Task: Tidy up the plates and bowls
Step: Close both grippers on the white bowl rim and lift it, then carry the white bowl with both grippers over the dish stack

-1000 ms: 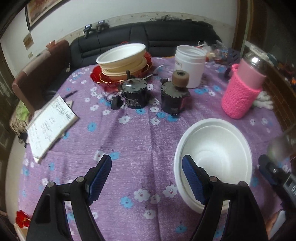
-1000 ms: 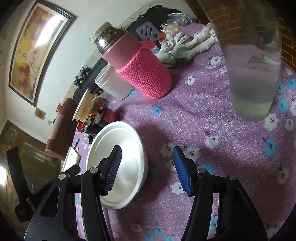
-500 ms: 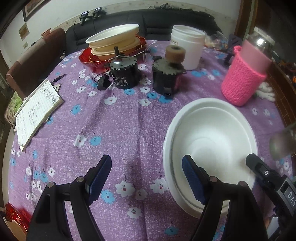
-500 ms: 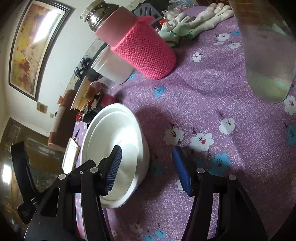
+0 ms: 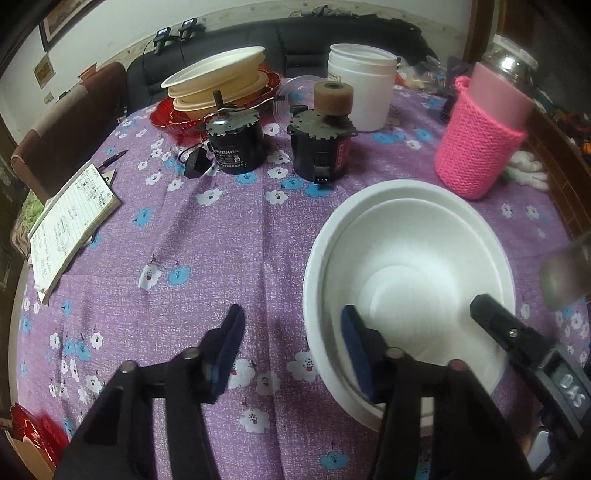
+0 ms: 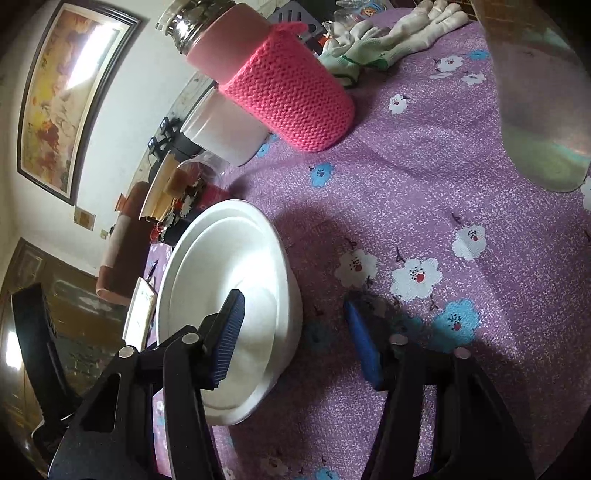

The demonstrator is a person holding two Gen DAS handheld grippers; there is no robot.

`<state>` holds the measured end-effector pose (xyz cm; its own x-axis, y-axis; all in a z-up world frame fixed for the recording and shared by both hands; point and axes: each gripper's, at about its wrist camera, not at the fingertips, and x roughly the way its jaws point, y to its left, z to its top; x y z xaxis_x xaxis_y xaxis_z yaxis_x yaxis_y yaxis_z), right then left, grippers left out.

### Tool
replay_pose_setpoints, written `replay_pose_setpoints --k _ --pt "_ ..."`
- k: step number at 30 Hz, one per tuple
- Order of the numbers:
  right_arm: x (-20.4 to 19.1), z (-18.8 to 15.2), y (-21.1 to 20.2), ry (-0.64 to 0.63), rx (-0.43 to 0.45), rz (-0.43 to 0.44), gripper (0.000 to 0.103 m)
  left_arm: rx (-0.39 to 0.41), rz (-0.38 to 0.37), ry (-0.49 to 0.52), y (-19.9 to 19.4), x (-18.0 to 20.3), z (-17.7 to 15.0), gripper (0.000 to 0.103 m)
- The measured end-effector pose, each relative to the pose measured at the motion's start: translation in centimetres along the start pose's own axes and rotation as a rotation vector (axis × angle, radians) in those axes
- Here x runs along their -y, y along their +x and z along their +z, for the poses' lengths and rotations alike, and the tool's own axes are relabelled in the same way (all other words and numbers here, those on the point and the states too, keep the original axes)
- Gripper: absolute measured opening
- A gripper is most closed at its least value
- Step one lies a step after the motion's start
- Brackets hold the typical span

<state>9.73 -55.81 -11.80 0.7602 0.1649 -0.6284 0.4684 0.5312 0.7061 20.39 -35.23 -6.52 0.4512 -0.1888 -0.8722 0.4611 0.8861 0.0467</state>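
Item: white nested bowls (image 5: 410, 273), near table edge on the purple floral tablecloth (image 5: 207, 258), not yet lifted. Left gripper (image 5: 291, 350): released, one finger over the bowls' near-left rim, the other outside it. Right gripper (image 6: 291, 339): released, straddling the opposite rim, nothing grasped. Done, by appearance: a stack of cream and red plates (image 5: 221, 88) stands at the far side. Left: carrying the white bowls there. Obstructions on the likely path: two black motors (image 5: 280, 147) directly before the stack. Nearby: white tub (image 5: 362, 88), pink knit-sleeved flask (image 5: 484, 136), white gloves (image 6: 391, 33), notepad (image 5: 70, 225), blurred clear vessel (image 6: 539, 110).
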Motion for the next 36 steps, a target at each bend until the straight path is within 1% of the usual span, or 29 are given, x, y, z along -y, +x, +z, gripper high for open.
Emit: replay_pose_setpoints --k 2,5,6,7,12,14,18,23,28,36 --pt "0.0 0.0 0.6 -0.003 -0.026 -0.013 0.022 -0.006 -0.015 -0.005 0.2 0.0 -0.1 0.046" --pt "0.2 0.0 0.7 0.008 -0.021 -0.013 0.021 -0.006 -0.023 0.000 0.2 0.1 -0.2 0.041" --pt "0.2 0.0 0.7 0.008 -0.019 -0.012 0.016 -0.003 -0.032 -0.001 0.2 0.2 -0.2 0.036" --pt "0.1 0.0 0.7 0.007 -0.018 -0.007 0.015 -0.002 -0.039 0.000 0.1 0.3 -0.2 0.031" --pt "0.4 -0.3 0.4 0.022 -0.024 0.013 0.012 0.001 -0.058 0.018 0.1 0.8 -0.6 0.014" --pt "0.3 -0.4 0.2 0.020 -0.021 0.020 0.009 0.007 -0.060 0.019 -0.1 0.9 -0.8 0.013" --pt "0.1 -1.0 -0.1 0.015 -0.013 0.004 0.008 0.023 -0.060 0.031 -0.5 0.8 -1.3 0.013" --pt "-0.6 -1.7 -0.5 0.009 -0.023 0.016 0.008 0.033 -0.070 0.015 -1.5 -0.2 -2.3 0.012" --pt "-2.4 -3.0 -1.5 -0.037 -0.022 0.018 0.009 0.047 -0.078 -0.005 -3.0 -1.8 -3.2 0.012" --pt "-5.3 -5.9 -3.0 -0.096 -0.019 0.034 0.009 0.088 -0.062 -0.037 -6.0 -4.5 -5.5 0.012"
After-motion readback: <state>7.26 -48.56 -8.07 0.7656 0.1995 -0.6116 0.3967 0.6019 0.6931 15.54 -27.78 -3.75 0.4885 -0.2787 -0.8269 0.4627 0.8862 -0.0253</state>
